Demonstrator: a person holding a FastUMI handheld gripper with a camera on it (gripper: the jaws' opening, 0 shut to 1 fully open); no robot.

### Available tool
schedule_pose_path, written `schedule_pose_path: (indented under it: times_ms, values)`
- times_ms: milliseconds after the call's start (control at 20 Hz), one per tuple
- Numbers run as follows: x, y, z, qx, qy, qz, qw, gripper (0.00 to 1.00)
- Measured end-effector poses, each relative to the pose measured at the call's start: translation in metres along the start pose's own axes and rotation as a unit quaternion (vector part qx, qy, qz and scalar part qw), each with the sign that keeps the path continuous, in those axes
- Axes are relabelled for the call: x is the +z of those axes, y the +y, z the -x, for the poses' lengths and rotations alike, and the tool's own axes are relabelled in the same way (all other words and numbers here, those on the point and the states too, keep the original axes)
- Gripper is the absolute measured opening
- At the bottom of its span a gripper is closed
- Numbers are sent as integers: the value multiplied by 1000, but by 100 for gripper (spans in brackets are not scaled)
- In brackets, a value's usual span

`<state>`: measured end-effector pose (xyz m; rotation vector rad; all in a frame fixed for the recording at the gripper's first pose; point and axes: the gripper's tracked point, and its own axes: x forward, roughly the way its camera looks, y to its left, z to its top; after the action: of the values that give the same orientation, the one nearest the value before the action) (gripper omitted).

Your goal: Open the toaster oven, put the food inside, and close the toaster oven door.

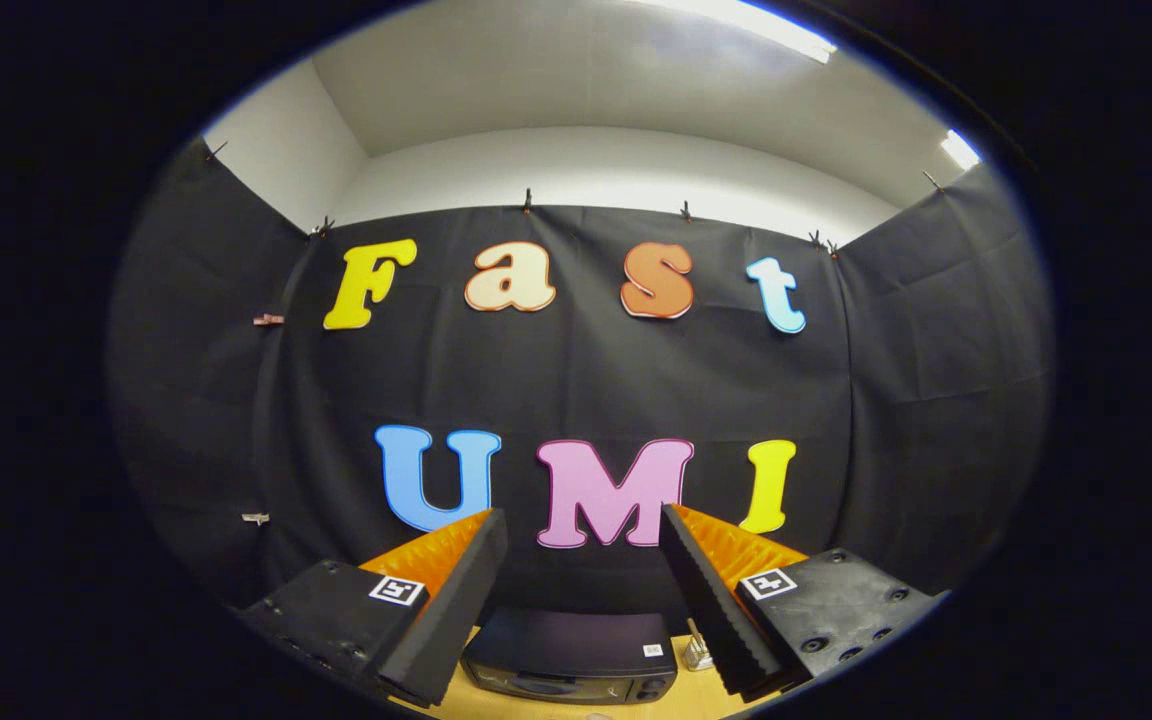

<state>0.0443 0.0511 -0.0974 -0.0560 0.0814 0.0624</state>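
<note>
In the gripper view, the tongs (pixel 584 530) stand wide open with nothing between the fingers (pixel 456 600), and they are raised well above the desk (pixel 696 695). The two fingers spread apart toward their tips, and each carries a small square marker on its base.

The toaster oven (pixel 570 655) sits low down, between the two fingers and beyond them, on the light wooden desk. It is a dark box seen from above and in front: its flat top faces the camera, and a strip of its front with the glass door shows below that. The door looks closed, though so little of the front is visible that this is hard to judge. A small white sticker (pixel 652 650) sits on the top near its right rear corner. On the right end of the front there are round knobs (pixel 648 688).

Just to the right of the toaster oven, close beside the right finger, a small pale object (pixel 698 652) stands on the desk; it is too small to identify.

Behind the toaster oven hangs the black cloth wall (pixel 576 380) of the booth, pinned along its top edge with clips. Above it are a white wall and ceiling with bright strip lights (pixel 756 25).
</note>
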Motion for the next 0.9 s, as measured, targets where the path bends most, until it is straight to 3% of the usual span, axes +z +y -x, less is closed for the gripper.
schedule_pose_path:
  times_ms: [250, 500, 900]
  values:
    - [-71, 27, -23, 16, 47, -26, 998, 98]
    - [-149, 32, -36, 0, 71, -18, 997, 98]
    - [-296, 39, -41, -10, 187, -25, 982, 99]
